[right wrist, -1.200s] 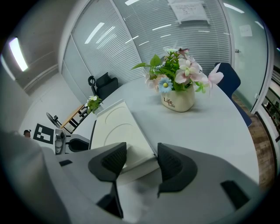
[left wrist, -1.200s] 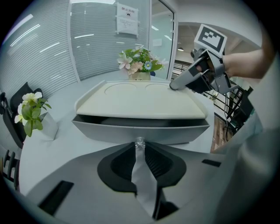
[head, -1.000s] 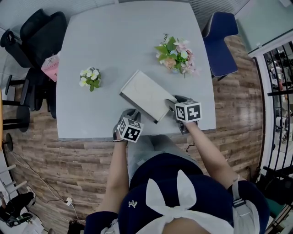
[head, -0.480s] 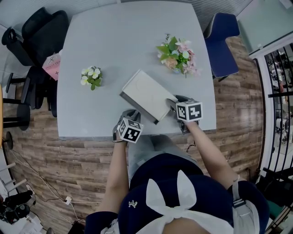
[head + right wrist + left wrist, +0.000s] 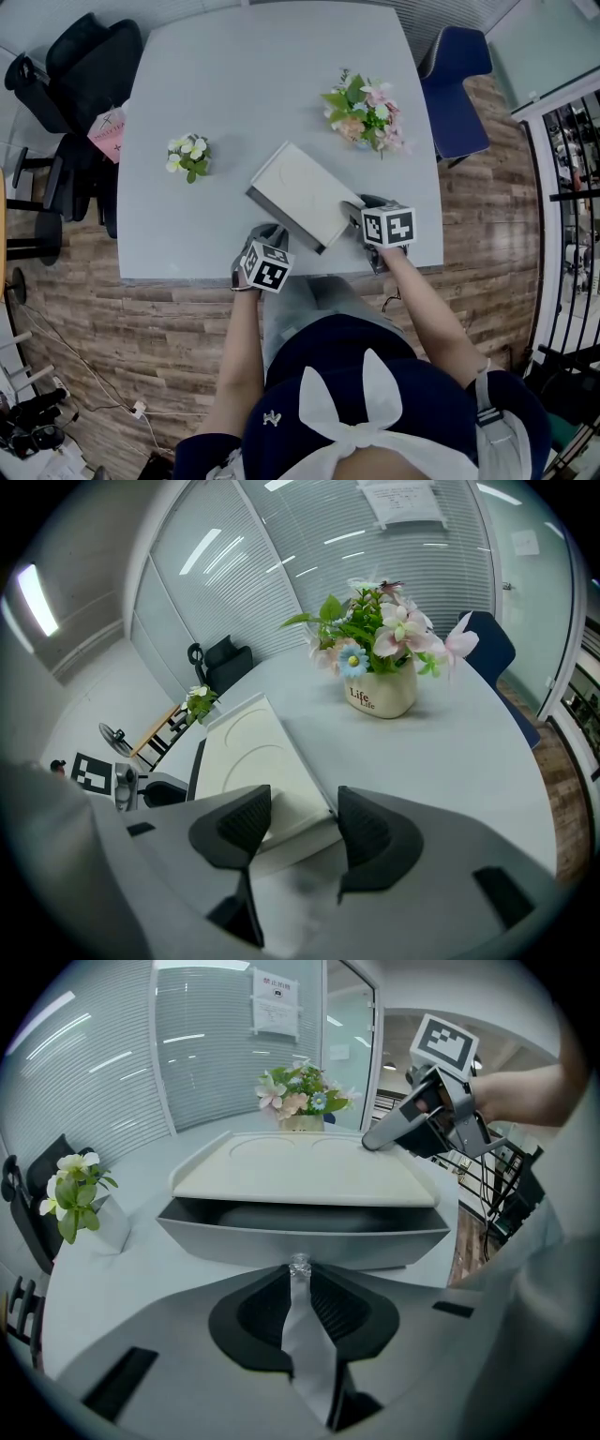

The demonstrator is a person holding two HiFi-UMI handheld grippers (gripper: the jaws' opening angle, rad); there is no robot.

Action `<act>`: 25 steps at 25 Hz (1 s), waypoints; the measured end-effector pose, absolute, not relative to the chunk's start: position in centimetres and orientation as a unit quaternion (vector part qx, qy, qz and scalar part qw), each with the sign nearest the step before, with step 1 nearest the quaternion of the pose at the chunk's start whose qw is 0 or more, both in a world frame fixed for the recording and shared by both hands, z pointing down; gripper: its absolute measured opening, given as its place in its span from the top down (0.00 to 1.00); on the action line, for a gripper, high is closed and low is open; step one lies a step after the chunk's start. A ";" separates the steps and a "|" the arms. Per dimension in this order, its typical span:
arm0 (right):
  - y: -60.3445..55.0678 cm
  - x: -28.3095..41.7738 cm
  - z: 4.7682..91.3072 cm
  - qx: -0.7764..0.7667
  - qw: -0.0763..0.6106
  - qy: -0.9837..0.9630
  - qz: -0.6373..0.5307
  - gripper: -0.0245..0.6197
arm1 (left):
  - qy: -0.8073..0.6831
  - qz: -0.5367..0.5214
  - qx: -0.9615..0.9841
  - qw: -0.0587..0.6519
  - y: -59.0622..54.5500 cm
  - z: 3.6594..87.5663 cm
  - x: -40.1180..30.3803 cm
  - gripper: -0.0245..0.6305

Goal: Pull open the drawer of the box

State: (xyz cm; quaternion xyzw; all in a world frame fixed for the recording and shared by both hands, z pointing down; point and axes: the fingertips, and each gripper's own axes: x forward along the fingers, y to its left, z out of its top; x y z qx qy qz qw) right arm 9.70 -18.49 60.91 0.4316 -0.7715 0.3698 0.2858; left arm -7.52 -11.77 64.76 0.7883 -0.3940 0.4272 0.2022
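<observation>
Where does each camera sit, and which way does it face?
Head view: on the head, looking steeply down at the table; arms, left gripper, right gripper show.
Left gripper view: along its jaws, shut on the drawer's knob; right gripper shows.
Right gripper view: along its open jaws over the box corner toward the bouquet.
All share the box.

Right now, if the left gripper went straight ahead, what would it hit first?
The small clear knob, pinched by the left gripper; right behind it stands the drawer front.
</observation>
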 end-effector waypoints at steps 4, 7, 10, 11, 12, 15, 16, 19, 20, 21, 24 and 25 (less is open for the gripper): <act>-18.5 9.7 60.9 0.431 0.286 -0.770 0.374 0.61 | -0.395 0.426 0.788 0.202 -11.7 64.7 -7.6 0.84; -18.5 9.7 60.9 0.430 0.287 -0.770 0.374 0.61 | -0.395 0.427 0.788 0.203 -11.6 64.7 -7.7 0.84; -18.5 9.7 60.9 0.432 0.287 -0.770 0.373 0.61 | -0.396 0.428 0.787 0.203 -11.5 64.7 -7.8 0.84; -18.5 9.7 60.9 0.432 0.287 -0.770 0.372 0.61 | -0.396 0.428 0.787 0.203 -11.5 64.7 -7.8 0.84; -18.5 9.7 60.9 0.432 0.286 -0.770 0.372 0.61 | -0.396 0.428 0.786 0.203 -11.4 64.7 -7.8 0.84; -18.5 9.7 60.9 0.431 0.286 -0.771 0.371 0.61 | -0.398 0.428 0.785 0.205 -11.2 64.8 -8.0 0.84; -18.5 9.7 60.9 0.431 0.286 -0.771 0.371 0.61 | -0.398 0.428 0.785 0.205 -11.1 64.8 -8.1 0.84; -18.4 9.7 60.9 0.433 0.287 -0.770 0.370 0.61 | -0.399 0.428 0.784 0.207 -10.8 64.8 -8.3 0.84; -18.4 9.7 60.9 0.433 0.288 -0.770 0.370 0.61 | -0.400 0.427 0.784 0.208 -10.7 64.8 -8.4 0.84; -18.5 9.8 60.9 0.433 0.288 -0.770 0.369 0.61 | -0.400 0.427 0.784 0.208 -10.7 64.8 -8.4 0.84; -18.5 9.7 61.0 0.433 0.288 -0.770 0.369 0.61 | -0.401 0.426 0.783 0.209 -10.7 64.9 -8.5 0.84; -18.5 9.7 60.9 0.433 0.288 -0.770 0.369 0.61 | -0.400 0.426 0.784 0.209 -10.7 64.9 -8.5 0.84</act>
